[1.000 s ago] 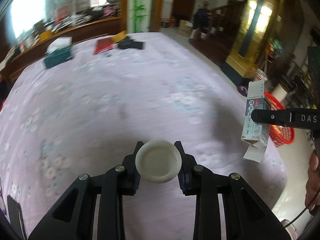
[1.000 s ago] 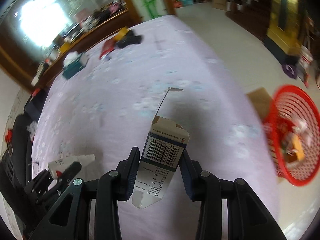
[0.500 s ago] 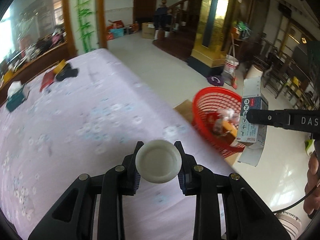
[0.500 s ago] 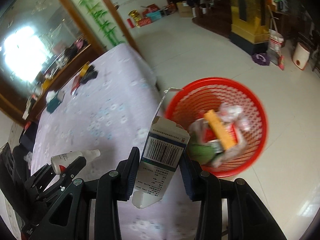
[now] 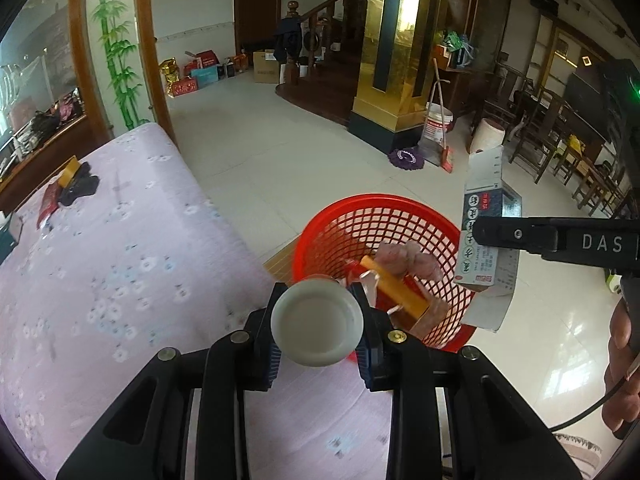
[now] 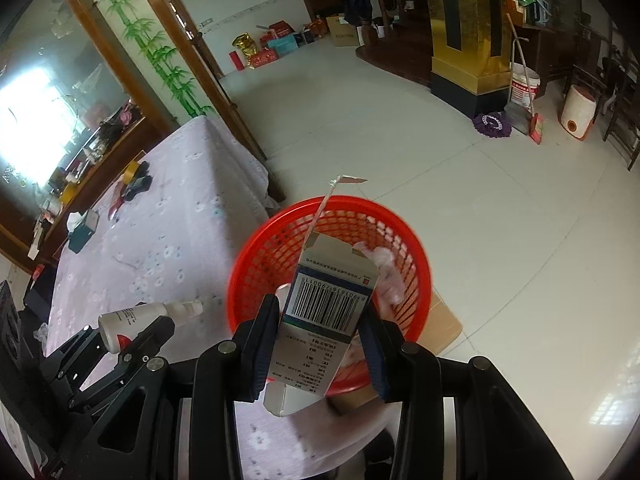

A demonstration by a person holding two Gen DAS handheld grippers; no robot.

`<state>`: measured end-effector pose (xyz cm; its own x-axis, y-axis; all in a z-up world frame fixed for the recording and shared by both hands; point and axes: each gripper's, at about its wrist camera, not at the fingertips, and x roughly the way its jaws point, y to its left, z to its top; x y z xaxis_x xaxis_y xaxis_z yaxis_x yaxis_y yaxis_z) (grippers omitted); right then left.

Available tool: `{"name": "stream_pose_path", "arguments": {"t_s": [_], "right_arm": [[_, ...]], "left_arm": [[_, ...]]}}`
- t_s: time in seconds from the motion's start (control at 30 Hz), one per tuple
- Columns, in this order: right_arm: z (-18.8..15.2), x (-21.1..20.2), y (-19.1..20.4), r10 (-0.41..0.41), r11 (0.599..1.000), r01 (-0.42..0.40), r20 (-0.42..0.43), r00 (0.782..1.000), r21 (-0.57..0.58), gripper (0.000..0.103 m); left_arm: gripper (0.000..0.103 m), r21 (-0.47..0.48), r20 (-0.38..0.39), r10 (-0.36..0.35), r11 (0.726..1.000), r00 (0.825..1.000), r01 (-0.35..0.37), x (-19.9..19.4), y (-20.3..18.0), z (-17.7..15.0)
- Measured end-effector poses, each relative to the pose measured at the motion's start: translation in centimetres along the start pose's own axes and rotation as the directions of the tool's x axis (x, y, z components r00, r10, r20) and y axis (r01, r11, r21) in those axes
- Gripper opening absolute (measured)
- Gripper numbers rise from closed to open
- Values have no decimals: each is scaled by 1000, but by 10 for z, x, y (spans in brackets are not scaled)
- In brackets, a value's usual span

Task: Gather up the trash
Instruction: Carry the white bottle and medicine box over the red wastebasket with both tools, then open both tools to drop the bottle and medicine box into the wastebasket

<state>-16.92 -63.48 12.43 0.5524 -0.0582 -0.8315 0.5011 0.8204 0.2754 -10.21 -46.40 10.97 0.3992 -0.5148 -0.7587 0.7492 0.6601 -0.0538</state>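
Right wrist view: my right gripper (image 6: 320,332) clamps an opened carton (image 6: 320,312) above the red basket (image 6: 412,264). My left gripper (image 5: 318,330) pinches a white bottle (image 5: 316,320) near its rim. Each piece, I judge, should hang over the basket's middle before release.

1. Bright daylight from a blown-out window (image 6: 28,120) at far left.
2. Glare on the glossy floor tiles (image 5: 568,380) and the gold pillar (image 5: 404,12).
3. Strong fisheye bending, dark vignette in every corner.
4. Slight motion blur on the red basket (image 6: 240,280) rim; near fingers (image 5: 264,344) sharp.
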Motion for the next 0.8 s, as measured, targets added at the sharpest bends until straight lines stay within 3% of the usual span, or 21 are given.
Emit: {"name": "stream_pose_path", "arguments": {"t_s": [0.43,0.7,0.8], "right_arm": [[32,45,-26,-16,1000,14,-68,998,-27,44],[39,61,-32,-20,999,15,-94,995,-51,45],[41,65,-32,-17,998,11,-110,994,-57,49]], "left_arm": [[29,-44,-46,-22,999,999,20,61,-20,18],[29,-63,-66,-24,998,998,20,79,-22,17],[40,-74,-56,-27,997,998,23,79,-23,17]]}}
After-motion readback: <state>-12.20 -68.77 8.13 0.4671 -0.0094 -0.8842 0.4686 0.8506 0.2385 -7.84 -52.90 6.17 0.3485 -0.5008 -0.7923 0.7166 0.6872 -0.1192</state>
